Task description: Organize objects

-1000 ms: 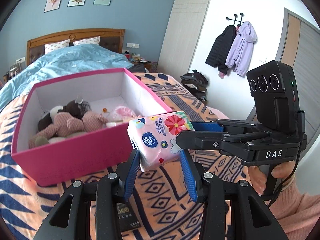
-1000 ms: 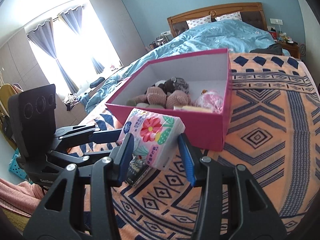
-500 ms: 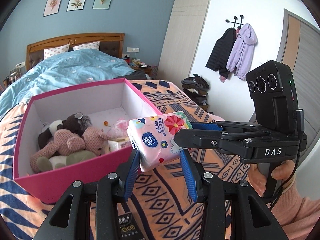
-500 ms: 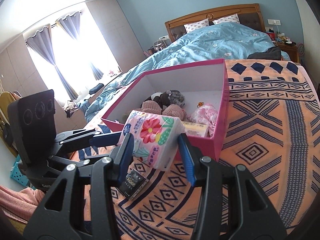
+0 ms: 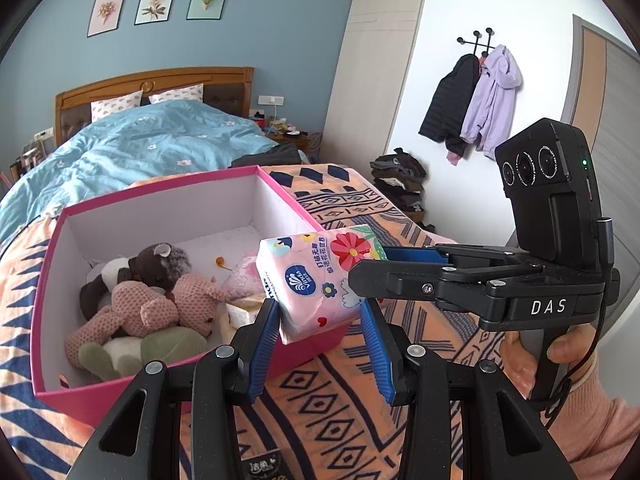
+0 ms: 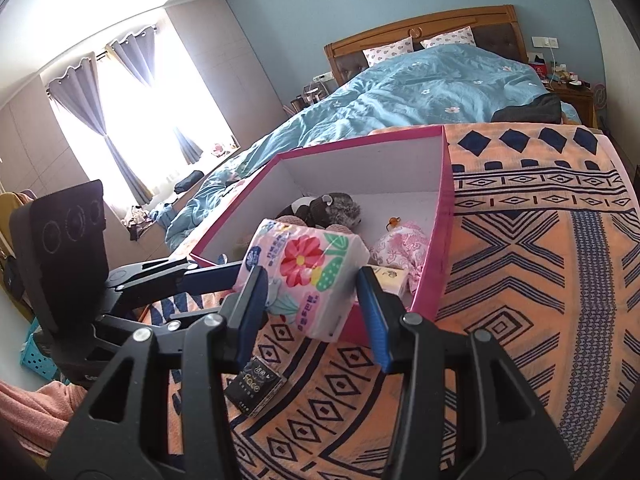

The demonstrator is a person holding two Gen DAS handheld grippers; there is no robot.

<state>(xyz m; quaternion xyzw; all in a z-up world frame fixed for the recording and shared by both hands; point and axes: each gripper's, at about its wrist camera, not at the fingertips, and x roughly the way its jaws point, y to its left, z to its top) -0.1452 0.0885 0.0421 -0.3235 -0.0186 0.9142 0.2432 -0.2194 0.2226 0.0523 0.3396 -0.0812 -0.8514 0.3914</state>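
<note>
A pink floral tissue pack (image 5: 320,280) is held in the air between both grippers, over the near corner of the pink box (image 5: 168,376). My left gripper (image 5: 320,320) is shut on the pack from one side. My right gripper (image 6: 312,300) is shut on the same pack (image 6: 308,272) from the other side and shows as a black tool (image 5: 440,280) in the left wrist view. The box (image 6: 436,248) holds plush toys (image 5: 148,304), a pink pouch (image 6: 400,248) and a small carton (image 6: 390,280).
The box stands on an orange and navy patterned blanket (image 6: 540,280). A small black packet (image 6: 256,388) lies on the blanket below the pack. A blue duvet (image 6: 420,92) covers the bed behind. Coats (image 5: 480,100) hang on the right wall.
Both grippers have lifted the tissue pack higher and carried it toward the box, so it now hangs over the box's near corner and more of the box's inside shows.
</note>
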